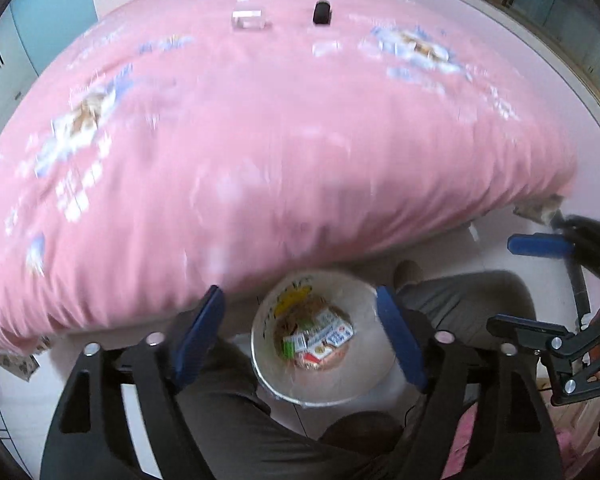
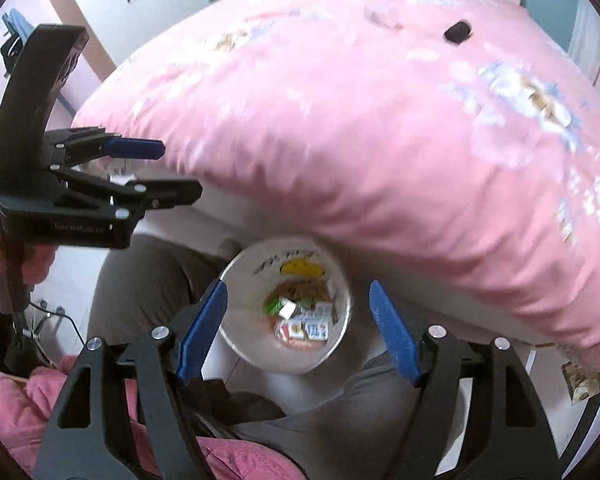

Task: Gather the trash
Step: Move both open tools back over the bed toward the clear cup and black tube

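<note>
A white waste bin [image 1: 366,308] stands on the floor at the foot of the bed, and the left wrist view looks down into it. Several small cartons and wrappers [image 1: 320,336] lie at its bottom. My left gripper [image 1: 300,330] hangs above the bin, open, with nothing between its blue pads. The right wrist view shows the same bin [image 2: 248,288] with the trash [image 2: 300,320] below my right gripper [image 2: 298,326], which is also open and empty. Each gripper shows in the other's view: the right gripper [image 1: 536,286] and the left gripper [image 2: 168,172].
A pink flowered duvet [image 1: 260,140] covers the bed and overhangs the bin. On it, far back, lie a small clear box [image 1: 248,20] and a black object [image 1: 322,12], the black object [image 2: 458,33] in both views. The person's grey-trousered legs [image 2: 148,280] flank the bin.
</note>
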Tool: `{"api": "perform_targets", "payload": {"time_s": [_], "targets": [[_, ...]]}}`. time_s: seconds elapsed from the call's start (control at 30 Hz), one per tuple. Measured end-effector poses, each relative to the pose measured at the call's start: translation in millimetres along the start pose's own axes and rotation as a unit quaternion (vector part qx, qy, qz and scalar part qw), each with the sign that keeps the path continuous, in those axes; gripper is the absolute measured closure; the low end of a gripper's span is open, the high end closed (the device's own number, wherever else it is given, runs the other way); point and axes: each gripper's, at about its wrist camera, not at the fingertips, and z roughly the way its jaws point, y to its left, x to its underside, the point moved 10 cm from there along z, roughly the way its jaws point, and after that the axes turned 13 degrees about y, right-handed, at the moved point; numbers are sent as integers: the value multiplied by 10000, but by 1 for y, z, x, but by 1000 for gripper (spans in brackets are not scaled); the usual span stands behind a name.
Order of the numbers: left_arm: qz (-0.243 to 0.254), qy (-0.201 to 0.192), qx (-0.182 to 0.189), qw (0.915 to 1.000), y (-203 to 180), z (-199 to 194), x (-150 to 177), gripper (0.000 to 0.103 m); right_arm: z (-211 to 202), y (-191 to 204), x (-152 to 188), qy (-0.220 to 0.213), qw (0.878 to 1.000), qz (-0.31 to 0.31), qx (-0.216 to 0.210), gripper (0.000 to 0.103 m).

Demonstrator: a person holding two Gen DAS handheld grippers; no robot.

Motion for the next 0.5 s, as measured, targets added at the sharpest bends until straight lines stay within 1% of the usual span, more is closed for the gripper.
{"api": "perform_targets", "payload": {"time_s": [0.07, 0.2, 0.37, 0.5], "targets": [[64, -88, -97, 9999, 0, -10, -13, 15, -12, -7, -11, -134, 9999, 71, 51, 27], [99, -303, -368, 9988, 8, -28, -46, 12, -36, -29, -37, -391, 9988, 237, 180, 23], [38, -548, -453, 9975, 20, -51, -88, 10, -62, -59, -71, -620, 9969, 403, 284, 23], [46, -723, -636, 9953, 27, -64, -121, 10, -80, -81, -103, -799, 9943, 485, 521, 23]]}}
